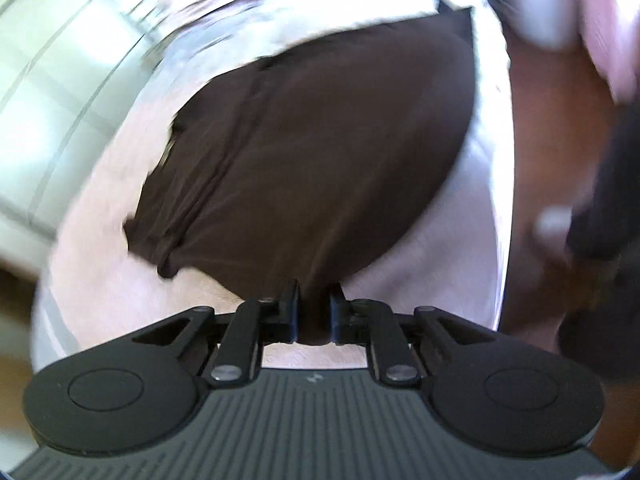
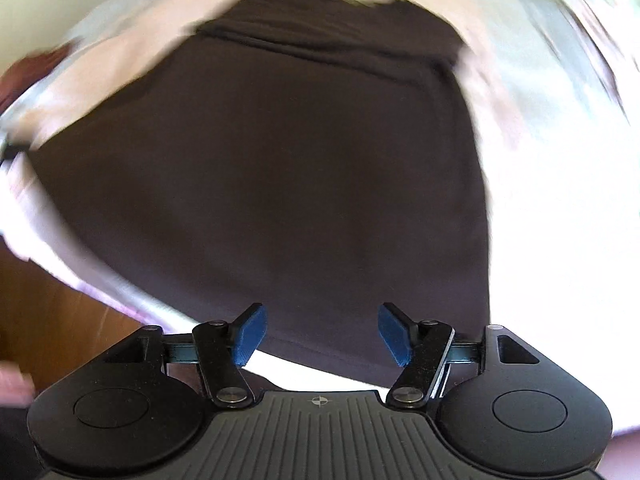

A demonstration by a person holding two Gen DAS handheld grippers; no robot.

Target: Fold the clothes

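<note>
A dark brown garment (image 1: pixel 312 152) lies spread on a pale pink bedsheet (image 1: pixel 100 216). My left gripper (image 1: pixel 315 300) is shut on the garment's near edge, and the cloth bunches into folds between its black fingers. In the right wrist view the same brown garment (image 2: pixel 280 184) fills the middle, with a seam or hem running across its far part. My right gripper (image 2: pixel 322 328) hovers open over the garment's near edge, its blue pads (image 2: pixel 252 334) wide apart and holding nothing. Both views are blurred by motion.
The pink sheet (image 2: pixel 552 200) surrounds the garment on every side. A brown wooden floor (image 2: pixel 60 320) shows at lower left in the right wrist view. Light patterned cloth (image 1: pixel 240 20) lies beyond the garment, and a dark blurred shape (image 1: pixel 608 184) stands at the right edge.
</note>
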